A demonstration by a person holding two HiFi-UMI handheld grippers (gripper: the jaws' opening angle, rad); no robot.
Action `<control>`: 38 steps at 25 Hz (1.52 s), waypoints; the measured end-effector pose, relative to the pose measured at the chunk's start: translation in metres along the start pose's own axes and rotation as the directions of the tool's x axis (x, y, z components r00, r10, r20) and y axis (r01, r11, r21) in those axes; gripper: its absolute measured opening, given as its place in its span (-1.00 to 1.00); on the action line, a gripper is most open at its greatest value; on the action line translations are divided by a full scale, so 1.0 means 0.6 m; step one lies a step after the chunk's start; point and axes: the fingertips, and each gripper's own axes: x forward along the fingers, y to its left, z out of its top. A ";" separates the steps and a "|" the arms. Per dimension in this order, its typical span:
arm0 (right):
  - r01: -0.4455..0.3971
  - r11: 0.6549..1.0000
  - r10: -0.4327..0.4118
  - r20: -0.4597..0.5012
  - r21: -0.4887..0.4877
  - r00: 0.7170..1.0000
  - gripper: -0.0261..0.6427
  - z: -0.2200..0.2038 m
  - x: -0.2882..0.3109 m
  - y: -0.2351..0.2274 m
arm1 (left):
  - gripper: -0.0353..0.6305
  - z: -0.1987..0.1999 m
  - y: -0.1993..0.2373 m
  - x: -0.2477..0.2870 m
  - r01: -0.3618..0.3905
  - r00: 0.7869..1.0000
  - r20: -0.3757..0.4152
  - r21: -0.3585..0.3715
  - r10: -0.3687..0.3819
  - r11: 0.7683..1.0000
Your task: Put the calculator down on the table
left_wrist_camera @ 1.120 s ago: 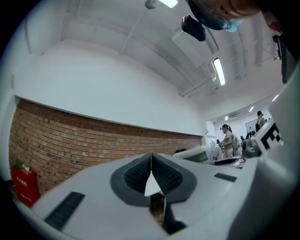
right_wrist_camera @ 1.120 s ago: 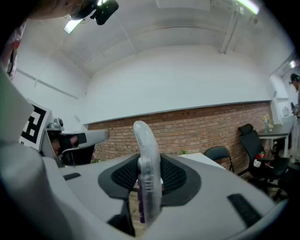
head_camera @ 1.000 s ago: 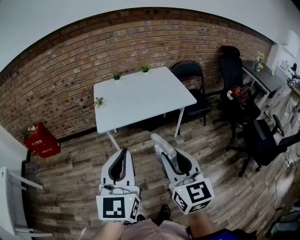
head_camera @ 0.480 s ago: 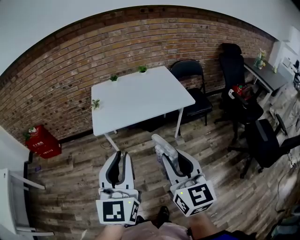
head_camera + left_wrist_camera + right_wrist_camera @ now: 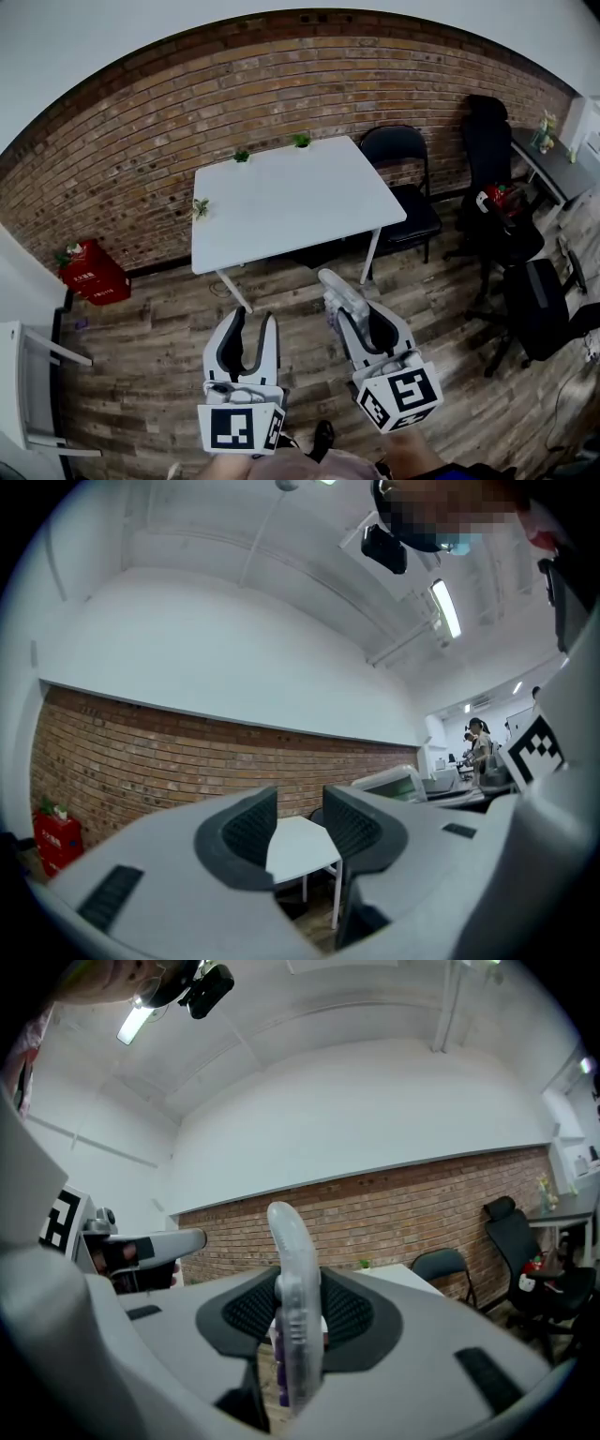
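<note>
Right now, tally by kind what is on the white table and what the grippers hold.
Small green plants on the table: 3
Calculator, in the right gripper: 1
Left gripper, jaws just opened, nothing between them: 0
Total: 4

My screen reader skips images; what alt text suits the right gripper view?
The right hand-held gripper clamps a pale calculator edge-on between its dark pads. Behind it are a brick wall, a white table and a black folding chair.
</note>
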 end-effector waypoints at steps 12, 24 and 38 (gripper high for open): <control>0.001 1.000 -0.002 -0.055 -0.009 0.999 -0.53 -0.025 0.194 -0.021 | -0.45 -0.061 0.127 0.146 -0.018 0.999 -0.031 -0.036 0.017 0.999; 0.063 0.998 -0.064 -0.037 -0.022 0.997 -0.53 0.013 0.408 -0.048 | -0.73 -0.052 0.270 0.328 0.017 1.000 -0.003 -0.020 -0.017 1.000; 0.093 0.995 -0.093 -0.005 -0.022 0.996 -0.53 0.034 0.509 -0.100 | -0.82 -0.066 0.304 0.446 0.044 0.999 0.006 -0.017 -0.044 0.999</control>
